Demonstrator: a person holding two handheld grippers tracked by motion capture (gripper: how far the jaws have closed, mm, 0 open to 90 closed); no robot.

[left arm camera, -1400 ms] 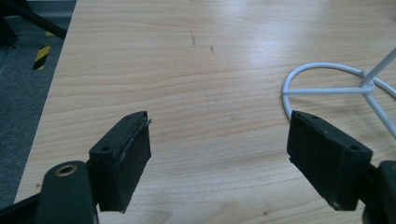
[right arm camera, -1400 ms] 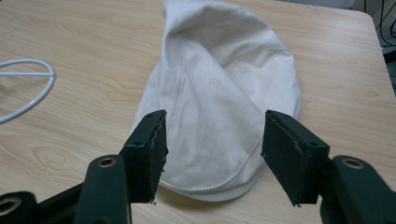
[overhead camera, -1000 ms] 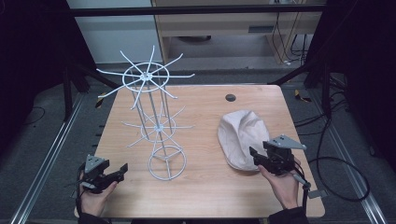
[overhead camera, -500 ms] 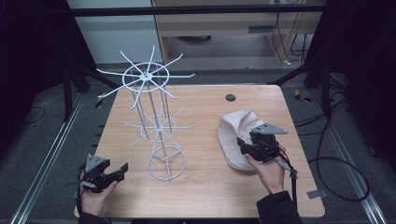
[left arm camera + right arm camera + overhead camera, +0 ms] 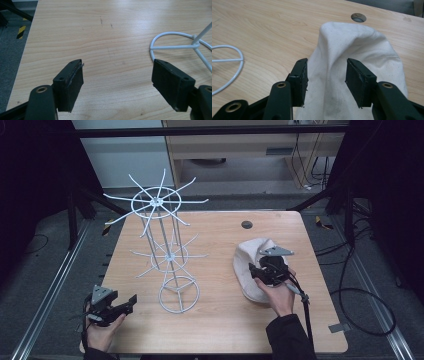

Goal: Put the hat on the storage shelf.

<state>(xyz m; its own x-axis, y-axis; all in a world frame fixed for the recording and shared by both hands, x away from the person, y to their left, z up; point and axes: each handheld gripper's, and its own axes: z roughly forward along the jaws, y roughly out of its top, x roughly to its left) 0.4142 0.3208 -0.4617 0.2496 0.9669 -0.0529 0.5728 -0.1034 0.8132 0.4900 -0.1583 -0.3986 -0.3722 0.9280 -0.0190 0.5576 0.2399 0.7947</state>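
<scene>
Right of centre on the table [image 5: 215,320], the right claw [image 5: 325,82] stands half open astride the cloth hat's [image 5: 359,45] raised fold; the left claw [image 5: 117,85] gapes wide, far off.

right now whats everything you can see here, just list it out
wire rack: one, white, upright on the left half of the table, round base near the front
cloth hat: one, cream, lying on the right half of the table
table: one, light wood, a dark round hole near its far edge
cables: several, black, on the floor to the right
left claw: black, open, low over the front left corner, holding nothing
right claw: black, open, jaws either side of a raised fold of the hat
hands: two, one gripping each claw
</scene>
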